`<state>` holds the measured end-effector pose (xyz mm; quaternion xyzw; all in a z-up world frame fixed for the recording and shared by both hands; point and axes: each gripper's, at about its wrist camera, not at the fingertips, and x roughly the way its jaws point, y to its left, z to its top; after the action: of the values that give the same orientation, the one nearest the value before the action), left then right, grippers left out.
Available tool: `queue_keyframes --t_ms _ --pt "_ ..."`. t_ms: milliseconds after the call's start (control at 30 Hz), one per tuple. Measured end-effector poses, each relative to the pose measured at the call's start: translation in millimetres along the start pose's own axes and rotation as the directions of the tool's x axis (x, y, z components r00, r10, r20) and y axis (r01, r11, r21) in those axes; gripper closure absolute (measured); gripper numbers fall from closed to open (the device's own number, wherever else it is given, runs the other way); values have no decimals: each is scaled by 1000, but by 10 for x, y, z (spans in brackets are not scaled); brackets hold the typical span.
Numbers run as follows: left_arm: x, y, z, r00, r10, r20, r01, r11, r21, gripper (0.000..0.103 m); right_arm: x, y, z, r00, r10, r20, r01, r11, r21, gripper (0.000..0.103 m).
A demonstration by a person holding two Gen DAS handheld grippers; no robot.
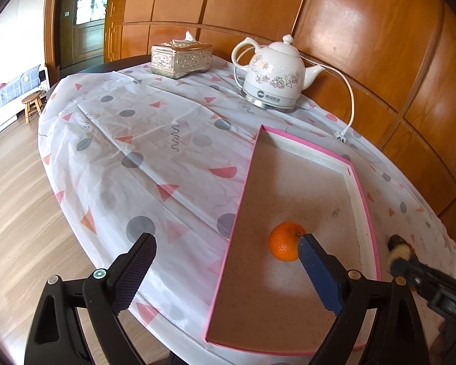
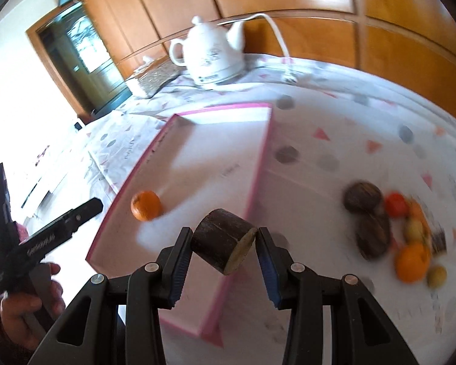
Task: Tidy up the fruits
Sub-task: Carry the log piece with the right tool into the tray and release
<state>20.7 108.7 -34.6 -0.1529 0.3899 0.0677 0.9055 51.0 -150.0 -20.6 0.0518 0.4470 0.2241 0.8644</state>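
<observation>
My right gripper (image 2: 225, 240) clamped the dark fruit chunk (image 2: 223, 240) crosswise; tray (image 2: 258, 164) lay ahead-left, left fingers (image 1: 316, 276) gaped empty

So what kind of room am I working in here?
Most likely a home dining or living room: a round table with a patterned plastic tablecloth, a ceramic electric kettle, an ornate tissue box, and wood-panelled walls.

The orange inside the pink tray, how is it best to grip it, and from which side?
Judging by its round shape, grip the orange across its middle, from above. It lies alone on the pink tray floor, so both fingers have room, and the low rim blocks a level approach.
</observation>
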Motion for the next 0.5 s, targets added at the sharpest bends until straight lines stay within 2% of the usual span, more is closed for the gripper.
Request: queue_keyframes --t_ms 133,500 --pt "-1 38 8 1000 -6 1 6 1000 -8 8 246 140 147 1000 1 -29 -2 999 -38 60" --pt "16 71 -12 1000 -12 -4 12 1000 -9 8 888 360 423 988 -123 -93 109 984 -143 60"
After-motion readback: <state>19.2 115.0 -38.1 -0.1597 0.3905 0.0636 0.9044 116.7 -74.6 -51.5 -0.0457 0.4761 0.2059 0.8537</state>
